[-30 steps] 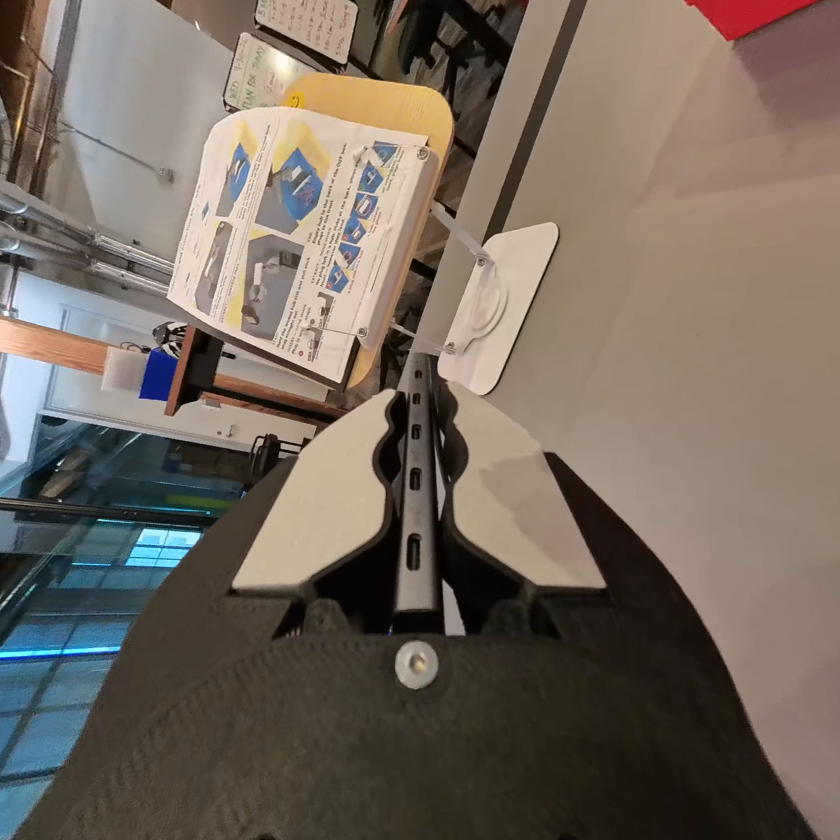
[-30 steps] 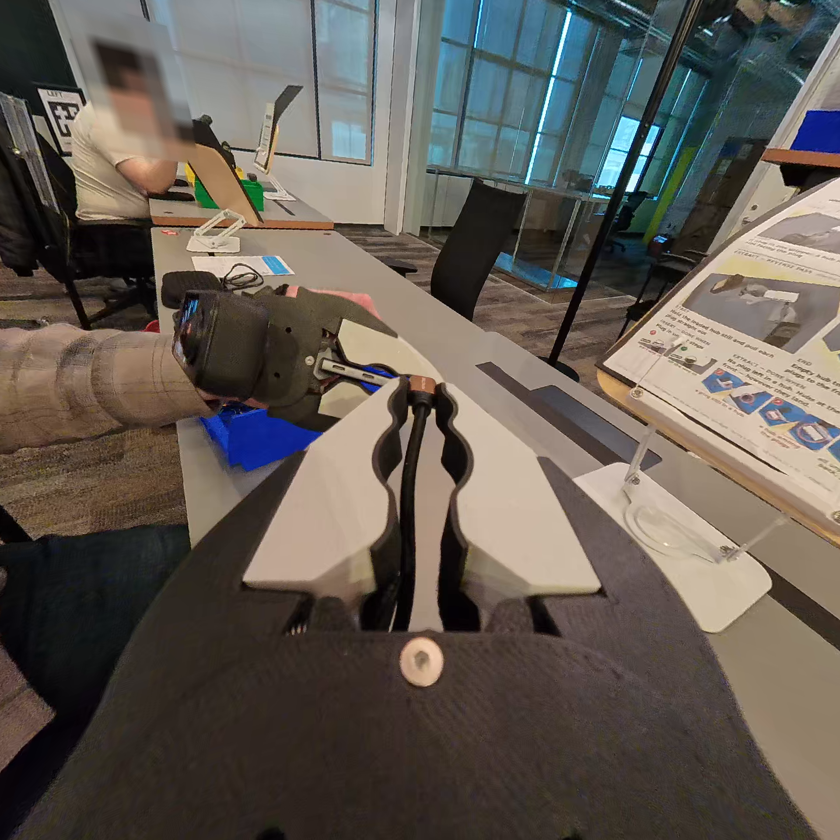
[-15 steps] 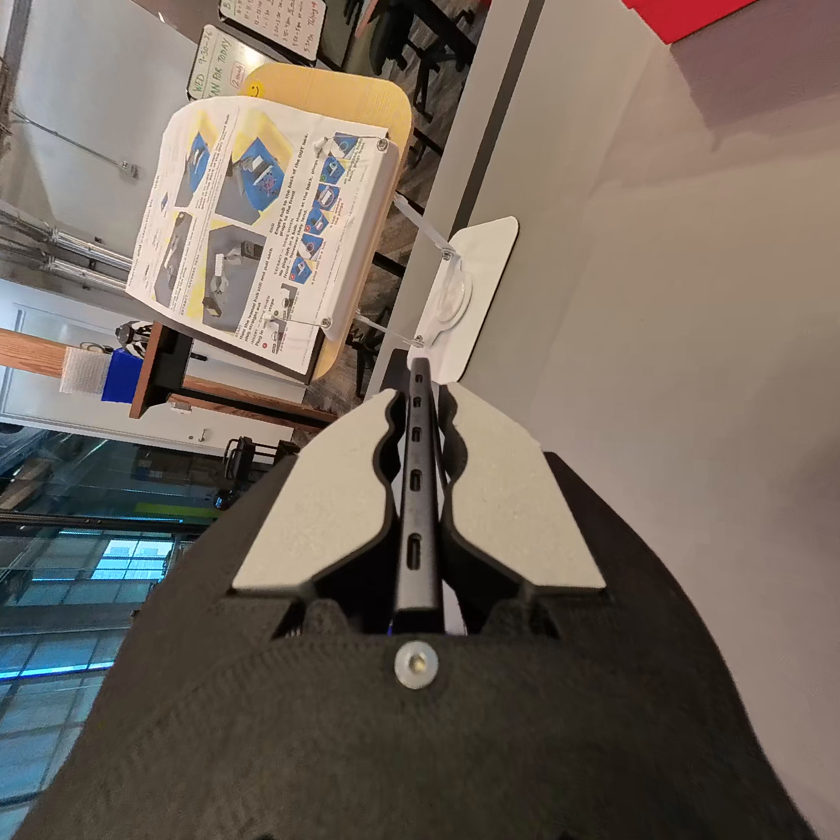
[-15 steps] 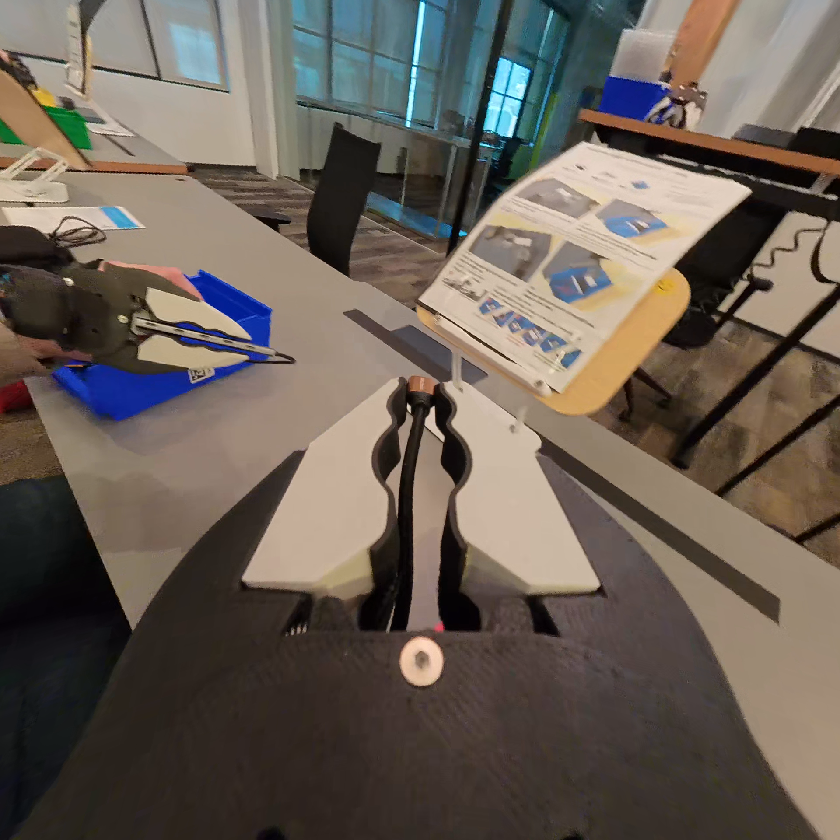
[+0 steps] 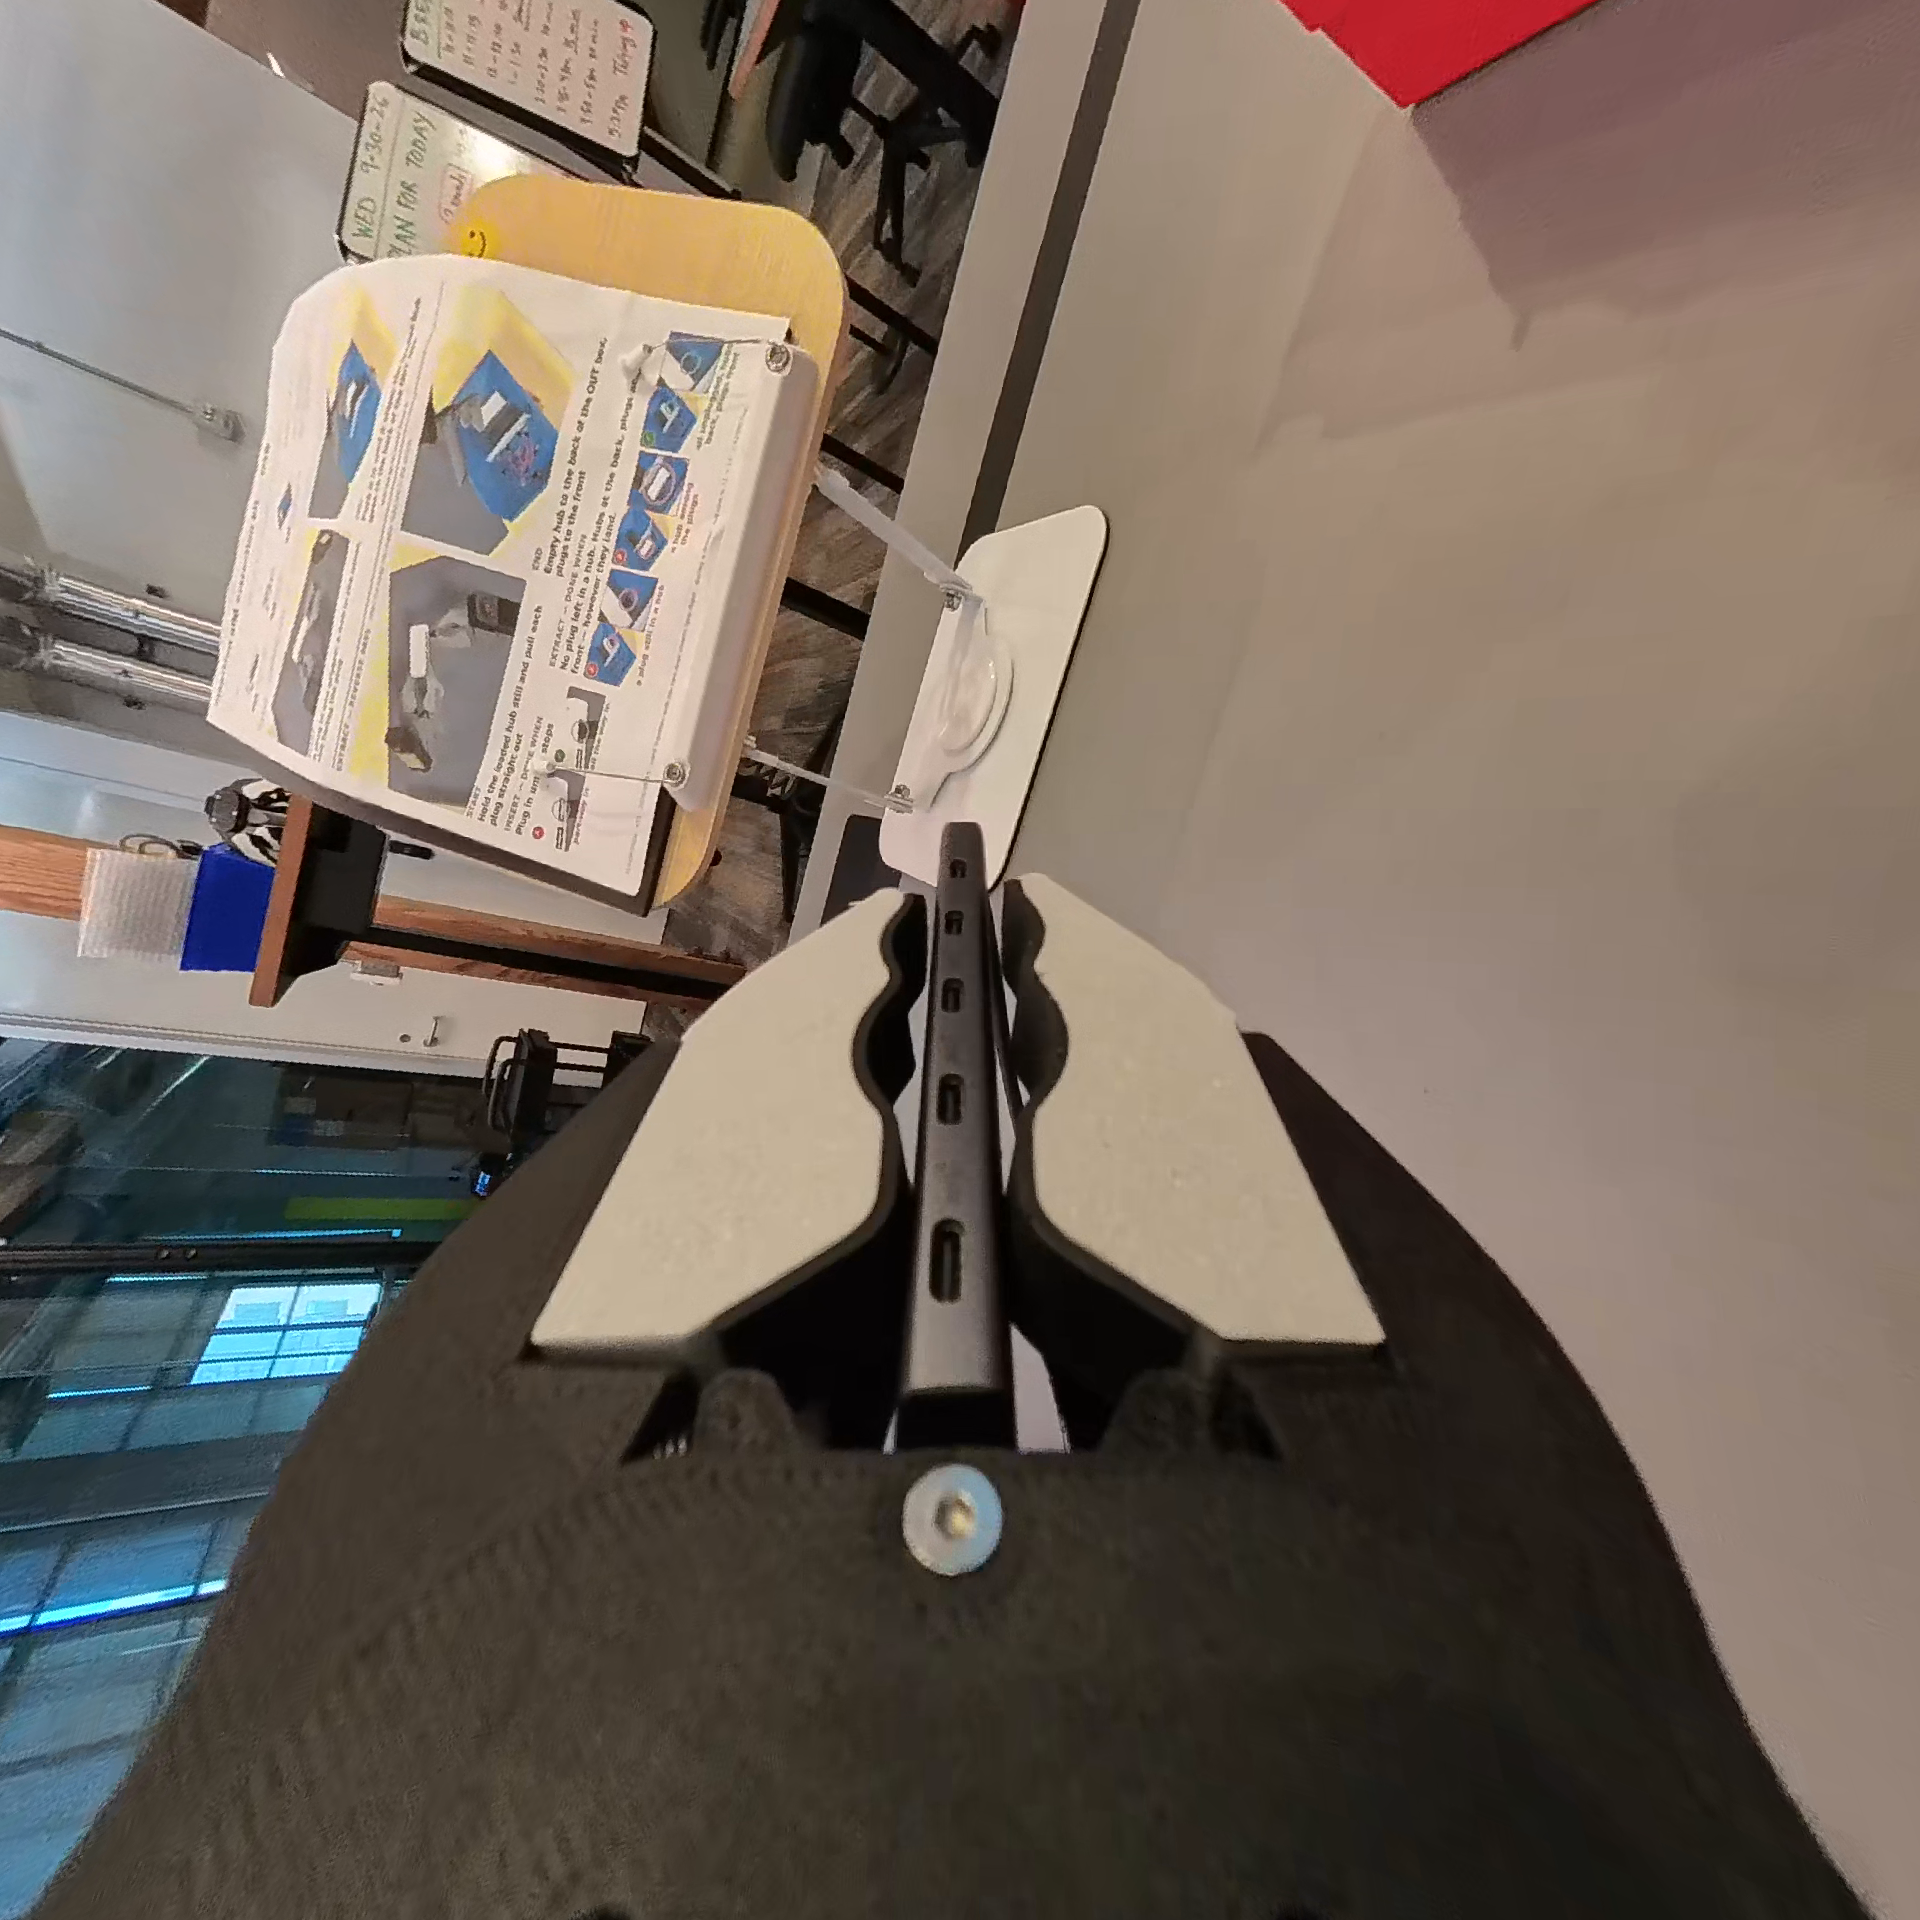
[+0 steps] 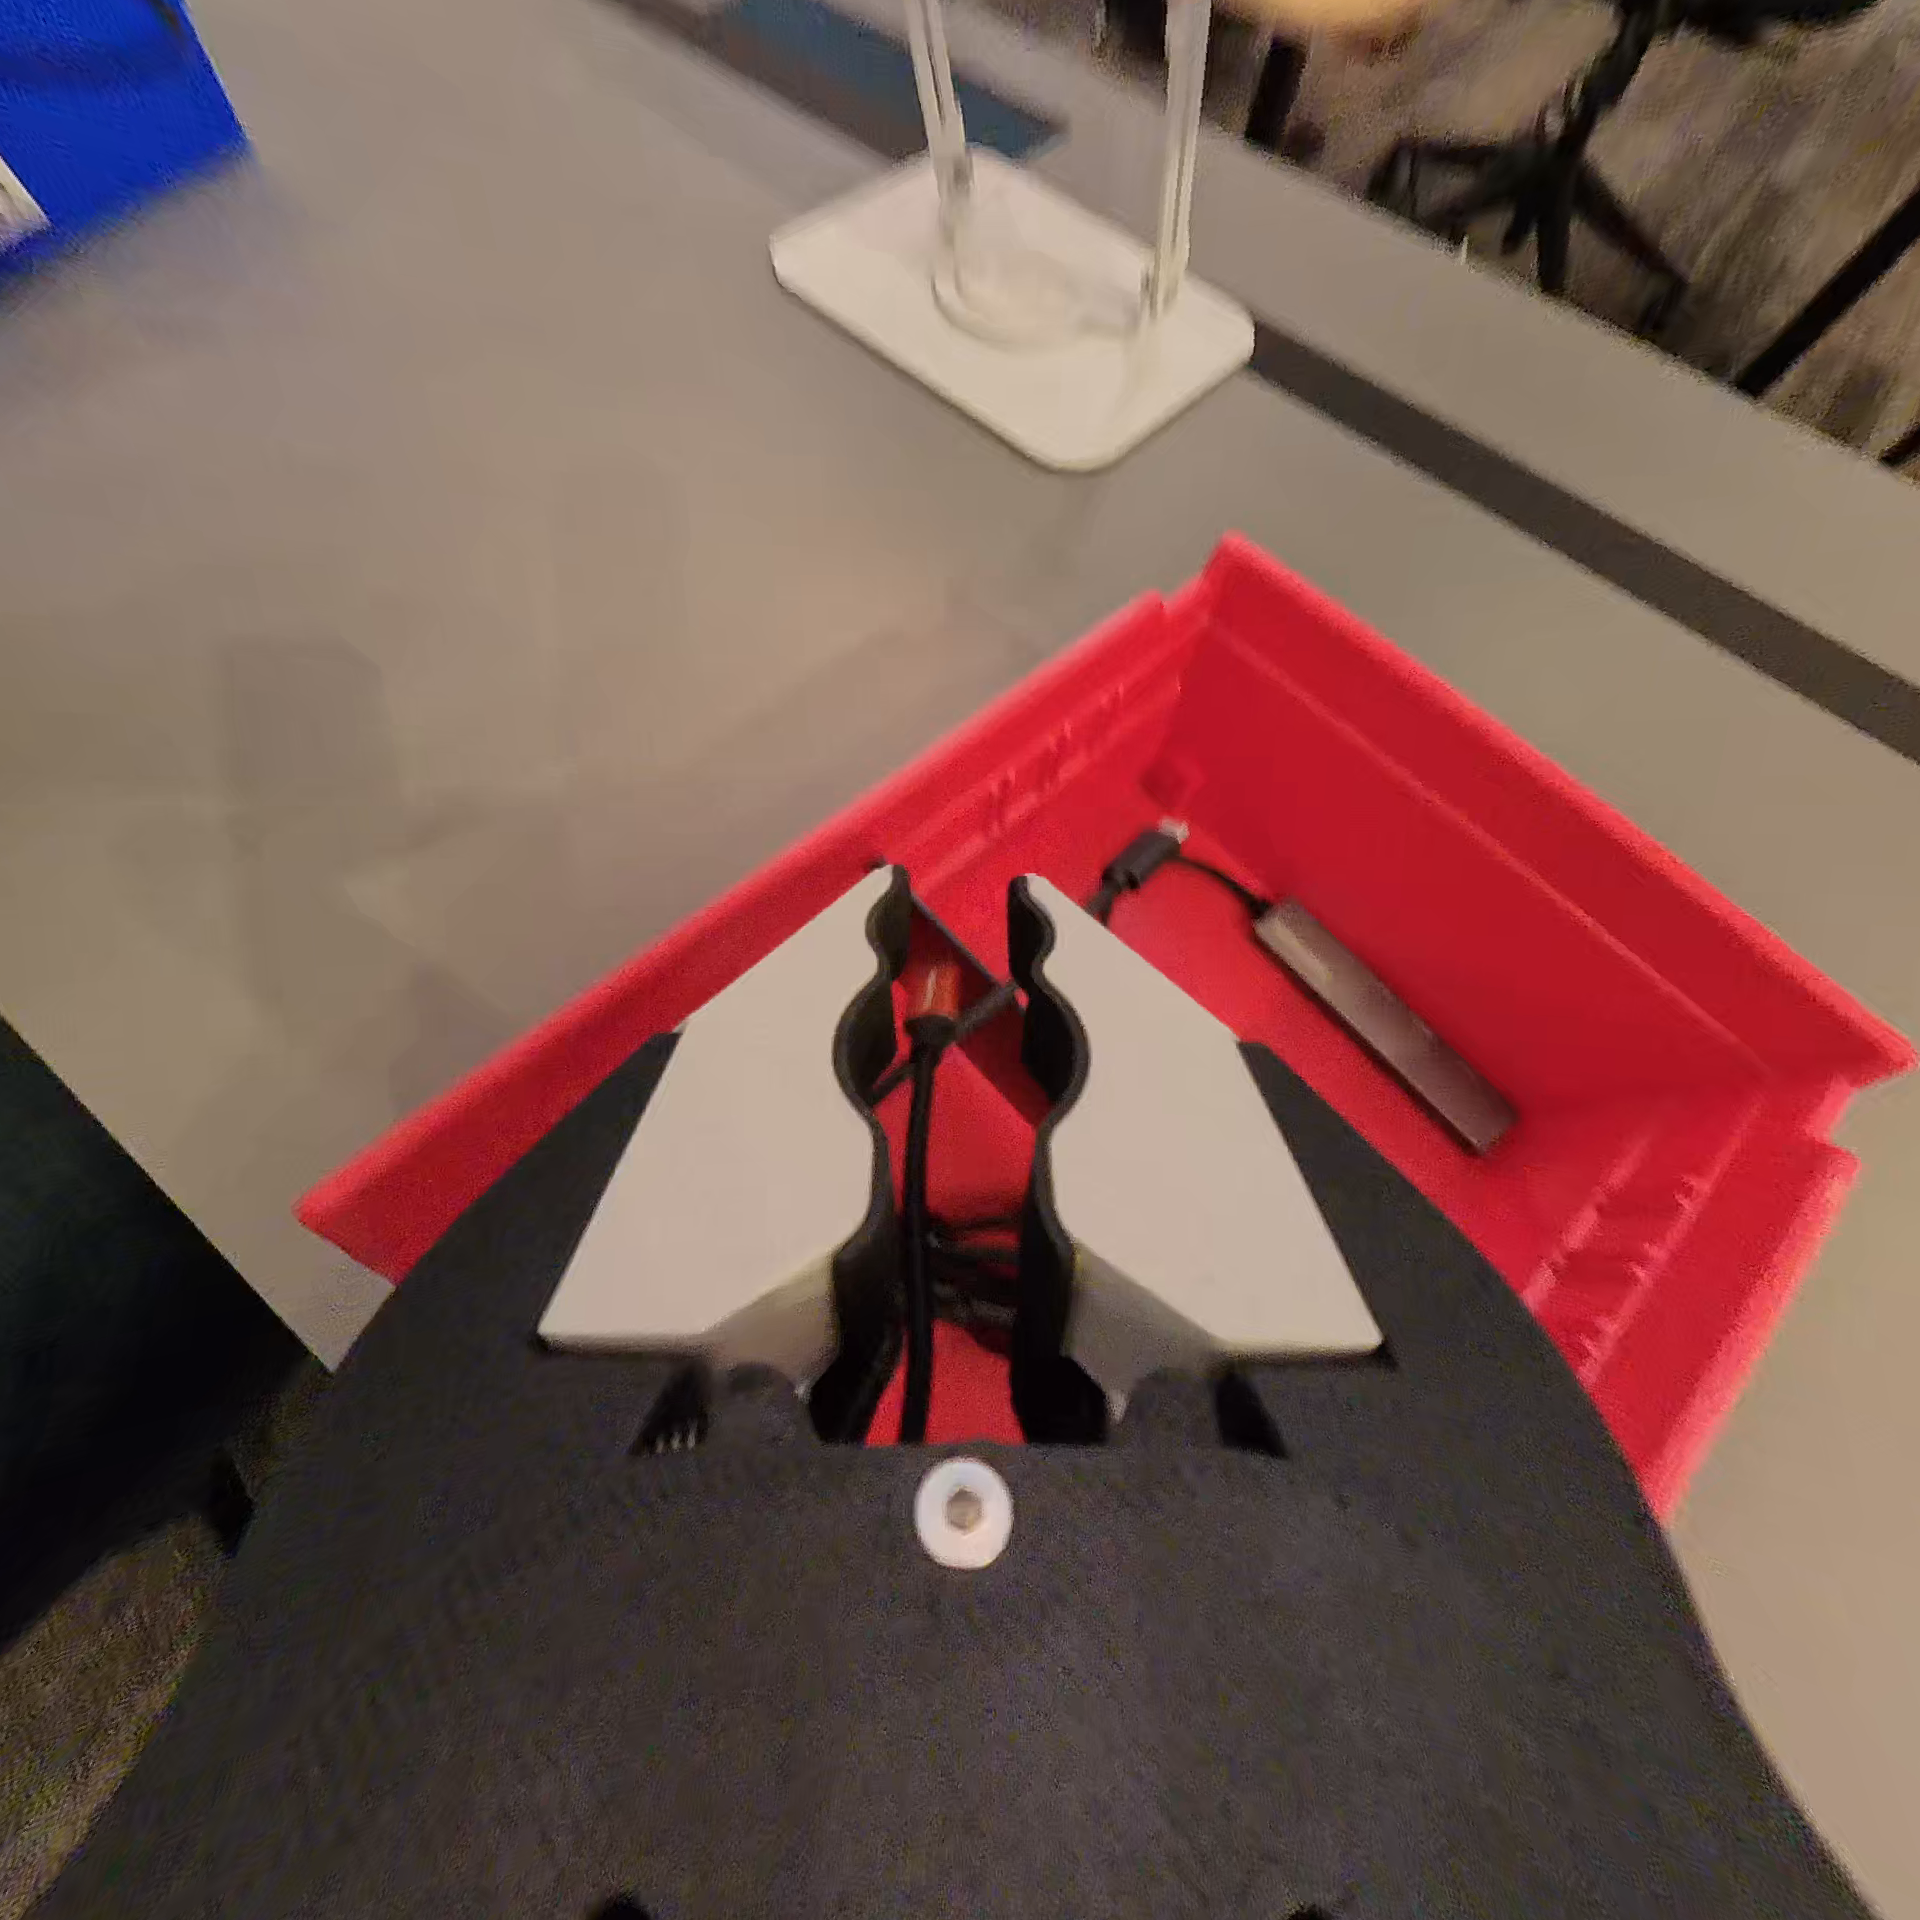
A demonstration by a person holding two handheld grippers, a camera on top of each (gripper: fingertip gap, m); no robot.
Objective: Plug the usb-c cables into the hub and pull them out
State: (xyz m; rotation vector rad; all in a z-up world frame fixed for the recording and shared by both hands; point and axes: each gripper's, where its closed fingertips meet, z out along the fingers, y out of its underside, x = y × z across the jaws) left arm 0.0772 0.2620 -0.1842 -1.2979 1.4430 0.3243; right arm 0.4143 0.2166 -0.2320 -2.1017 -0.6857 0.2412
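In the left wrist view my left gripper [image 5: 961, 894] is shut on a slim black hub [image 5: 956, 1091]. The hub stands on edge between the fingers, with its row of several USB-C ports facing the camera. In the right wrist view my right gripper [image 6: 956, 894] is open above a red bin [image 6: 727, 956]. A black cable [image 6: 916, 1143] with a copper-coloured plug [image 6: 940, 987] shows through the gap between the fingers and looks loose, with its coil lying in the bin. A second dark hub [image 6: 1382, 1029] with a short lead lies on the bin floor to the right.
A white stand base [image 6: 1018, 312] with clear posts stands on the grey table [image 6: 468, 520] beyond the red bin. It holds a wooden board with an instruction sheet [image 5: 499, 561]. A blue bin [image 6: 94, 114] sits at the far left. A corner of the red bin [image 5: 1455, 42] shows in the left wrist view. The gap from one gripper's tips to the other's is roughly 35 cm.
My right gripper swung from facing the stand down over the red bin, its fingers spread and the cable came loose. My left gripper kept hold of the hub and shifted slightly.
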